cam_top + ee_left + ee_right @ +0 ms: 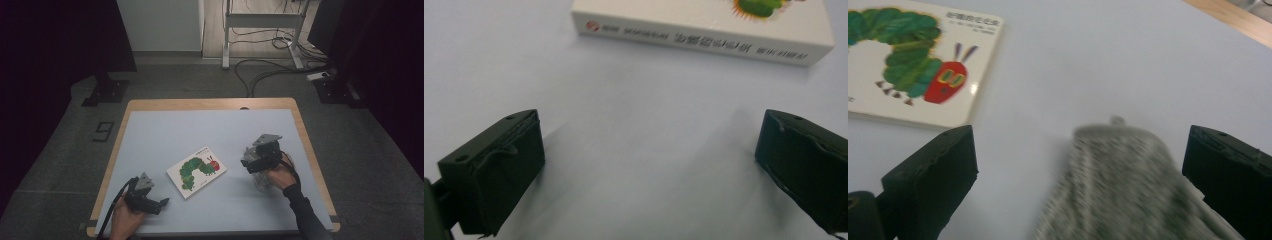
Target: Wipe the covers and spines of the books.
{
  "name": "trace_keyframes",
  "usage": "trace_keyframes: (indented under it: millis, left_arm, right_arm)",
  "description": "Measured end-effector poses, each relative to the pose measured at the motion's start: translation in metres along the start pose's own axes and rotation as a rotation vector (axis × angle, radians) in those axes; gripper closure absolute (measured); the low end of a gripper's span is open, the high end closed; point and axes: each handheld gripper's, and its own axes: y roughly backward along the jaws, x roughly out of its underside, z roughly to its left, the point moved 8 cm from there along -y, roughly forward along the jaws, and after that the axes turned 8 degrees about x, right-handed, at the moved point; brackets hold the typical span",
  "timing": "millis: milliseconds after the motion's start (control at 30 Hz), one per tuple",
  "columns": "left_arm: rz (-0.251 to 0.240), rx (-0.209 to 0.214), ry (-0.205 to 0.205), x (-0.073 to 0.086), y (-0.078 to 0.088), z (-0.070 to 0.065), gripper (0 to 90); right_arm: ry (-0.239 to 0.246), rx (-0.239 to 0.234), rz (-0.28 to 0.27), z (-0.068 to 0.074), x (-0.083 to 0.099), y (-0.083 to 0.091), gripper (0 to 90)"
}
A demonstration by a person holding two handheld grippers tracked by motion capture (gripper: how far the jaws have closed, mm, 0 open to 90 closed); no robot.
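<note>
A white board book [196,171] with a green caterpillar on its cover lies flat near the middle of the pale blue table mat [200,130]. My left gripper [161,205] rests low at the front left and points toward the book. Its jaws stand open over bare mat [649,165], with the book's spine [704,30] just beyond. My right gripper [248,162] hovers to the right of the book, jaws wide open [1078,165]. A grey speckled knitted thing [1128,190] lies blurred between and below them, nearer the right jaw. The same grey thing [261,181] sits under my right hand.
The mat covers a wooden table whose rim [210,102] shows at the back and sides. Beyond the table are a grey floor with loose cables [270,70], a white desk frame [262,20] and black stand bases [102,92].
</note>
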Motion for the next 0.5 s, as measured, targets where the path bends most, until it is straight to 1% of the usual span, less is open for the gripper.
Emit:
trace_keyframes:
  millis: [33, 200, 267, 367, 467, 500]
  left_arm:
    - [0.003, 0.005, -0.006, -0.002, -0.001, -0.001, 0.0]
    - [-0.021, 0.037, -0.015, -0.015, -0.004, -0.003, 0.0]
    - [-0.018, 0.039, -0.022, -0.018, -0.006, -0.003, 0.0]
    - [-0.006, 0.047, -0.037, -0.022, -0.01, -0.004, 0.0]
    - [0.012, 0.049, -0.054, -0.024, -0.015, -0.006, 0.0]
    - [0.015, 0.049, -0.058, -0.025, -0.016, -0.006, 0.0]
  right_arm:
    - [0.002, -0.007, 0.0, 0.004, -0.002, -0.002, 0.5]
    - [0.023, -0.04, 0.001, 0.02, -0.011, -0.013, 0.8]
    - [0.027, -0.056, 0.0, 0.027, -0.014, -0.018, 0.8]
    - [0.048, -0.078, 0.004, 0.037, -0.017, -0.027, 0.9]
    - [0.051, -0.1, 0.012, 0.048, -0.02, -0.036, 1.1]
    - [0.06, -0.108, 0.012, 0.051, -0.021, -0.039, 1.1]
